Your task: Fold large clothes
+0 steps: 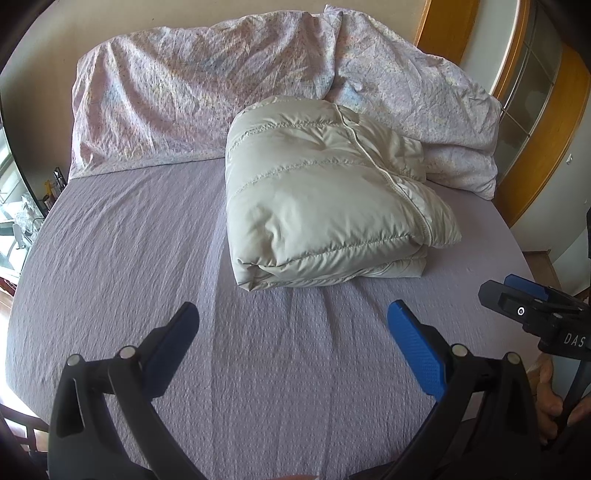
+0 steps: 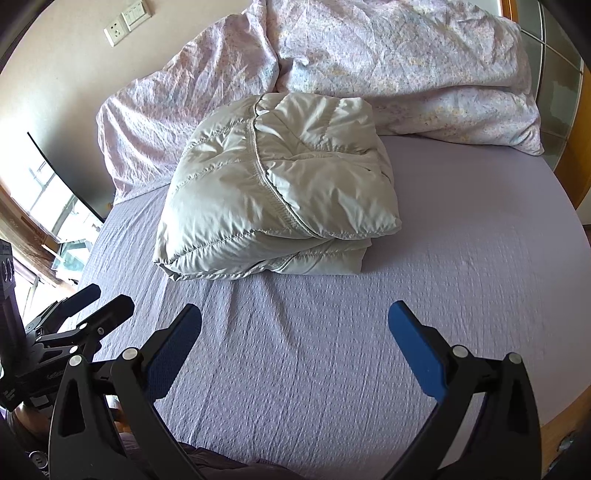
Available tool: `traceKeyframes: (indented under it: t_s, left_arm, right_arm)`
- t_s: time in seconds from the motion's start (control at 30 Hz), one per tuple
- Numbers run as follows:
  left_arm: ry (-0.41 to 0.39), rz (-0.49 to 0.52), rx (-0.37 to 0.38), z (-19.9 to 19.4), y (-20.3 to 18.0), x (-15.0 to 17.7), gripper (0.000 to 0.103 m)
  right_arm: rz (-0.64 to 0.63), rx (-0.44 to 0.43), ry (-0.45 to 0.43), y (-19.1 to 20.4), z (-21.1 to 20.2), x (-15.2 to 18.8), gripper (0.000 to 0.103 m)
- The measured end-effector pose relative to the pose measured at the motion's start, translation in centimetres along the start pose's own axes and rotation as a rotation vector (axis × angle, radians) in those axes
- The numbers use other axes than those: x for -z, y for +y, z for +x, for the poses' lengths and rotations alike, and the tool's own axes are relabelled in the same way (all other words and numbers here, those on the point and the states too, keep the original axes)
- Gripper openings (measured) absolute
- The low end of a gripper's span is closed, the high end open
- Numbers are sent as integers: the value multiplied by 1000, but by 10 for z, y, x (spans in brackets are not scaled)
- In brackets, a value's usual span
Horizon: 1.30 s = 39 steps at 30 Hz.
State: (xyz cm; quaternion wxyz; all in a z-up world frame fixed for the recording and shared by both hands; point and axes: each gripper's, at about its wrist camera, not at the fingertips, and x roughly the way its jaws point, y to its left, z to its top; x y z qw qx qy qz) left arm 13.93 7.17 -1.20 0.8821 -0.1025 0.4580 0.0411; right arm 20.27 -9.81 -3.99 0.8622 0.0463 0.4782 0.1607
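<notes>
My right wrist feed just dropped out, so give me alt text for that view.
A pale puffy jacket lies folded into a bundle on a lilac bed sheet, just in front of rumpled floral bedding. The right gripper hangs open and empty short of it, with the left gripper at the lower left edge.

Bed: a lilac textured sheet (image 2: 406, 295) is covering it.
Pillows: a floral quilt or pillows (image 1: 177, 107) are lying against the beige wall (image 2: 66, 62).
Wall: a white socket and switch (image 2: 127, 20) are sitting on it.
Window: daylight is coming in at the left (image 2: 55, 206).
Woodwork: an orange-brown wooden frame (image 1: 532, 173) is standing at the right.
</notes>
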Motion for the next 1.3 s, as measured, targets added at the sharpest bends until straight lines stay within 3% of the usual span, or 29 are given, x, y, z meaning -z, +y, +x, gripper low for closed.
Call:
traceKeyframes:
  t_s: [1.3]
  left_arm:
    - [11, -8, 13, 5, 0, 2, 99]
  right_arm:
    - [3, -1, 9, 1, 3, 0, 102]
